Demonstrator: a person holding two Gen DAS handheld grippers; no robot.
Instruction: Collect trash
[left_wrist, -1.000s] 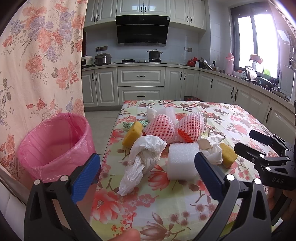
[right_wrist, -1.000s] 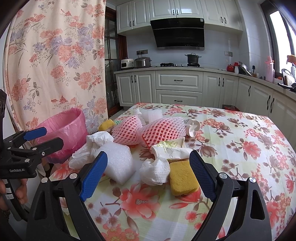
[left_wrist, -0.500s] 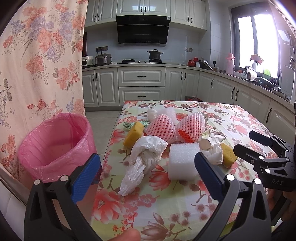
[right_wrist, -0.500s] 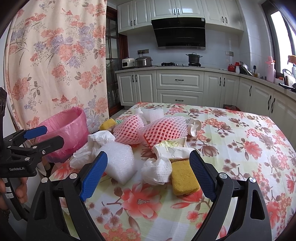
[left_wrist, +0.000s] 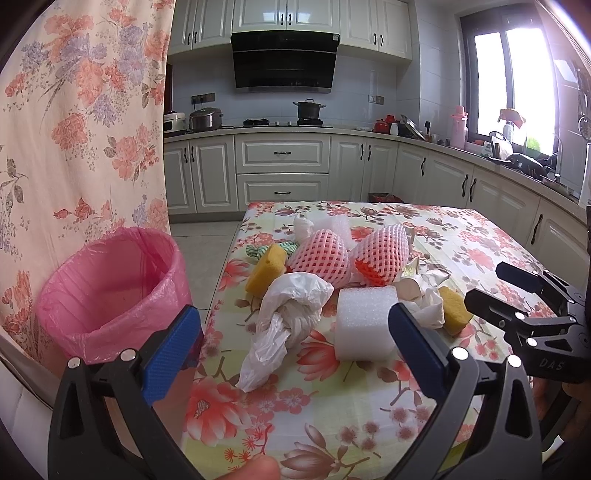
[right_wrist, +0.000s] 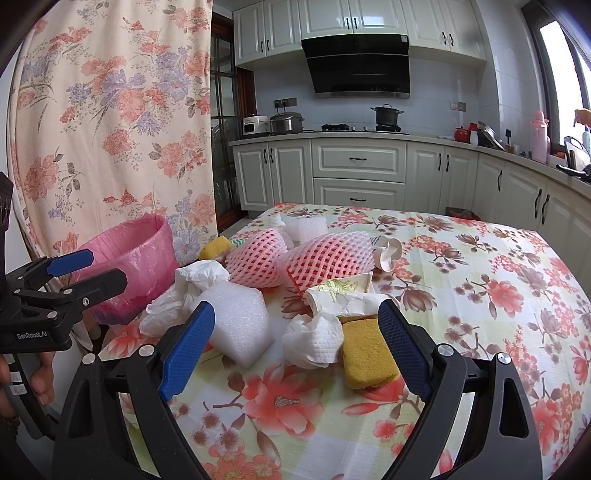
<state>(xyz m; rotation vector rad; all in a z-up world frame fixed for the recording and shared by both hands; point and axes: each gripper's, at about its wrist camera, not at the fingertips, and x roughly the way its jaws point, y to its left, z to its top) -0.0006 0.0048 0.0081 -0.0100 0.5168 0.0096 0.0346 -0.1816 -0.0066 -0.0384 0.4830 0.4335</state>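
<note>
A heap of trash lies on the flowered table (left_wrist: 332, 413): a crumpled white plastic bag (left_wrist: 291, 310), a white foam block (left_wrist: 364, 323), two pink foam nets (left_wrist: 321, 258), yellow sponges (left_wrist: 266, 267) and crumpled tissue (left_wrist: 424, 310). My left gripper (left_wrist: 291, 354) hovers open just short of the bag and foam block. In the right wrist view, my right gripper (right_wrist: 295, 347) is open around the tissue (right_wrist: 316, 341), with a yellow sponge (right_wrist: 365, 352), a crushed paper cup (right_wrist: 340, 291) and the foam block (right_wrist: 240, 321) close by. A pink-lined bin (left_wrist: 110, 288) stands left of the table.
A flowered curtain (left_wrist: 74, 129) hangs behind the bin (right_wrist: 129, 266). White kitchen cabinets (left_wrist: 282, 173) and a cluttered counter run along the back and right. A white bottle cap (right_wrist: 388, 253) lies beyond the nets. The right half of the table (right_wrist: 498, 295) carries no objects.
Both grippers have edged slightly forward toward the heap; the trash has not moved and both stay open.
</note>
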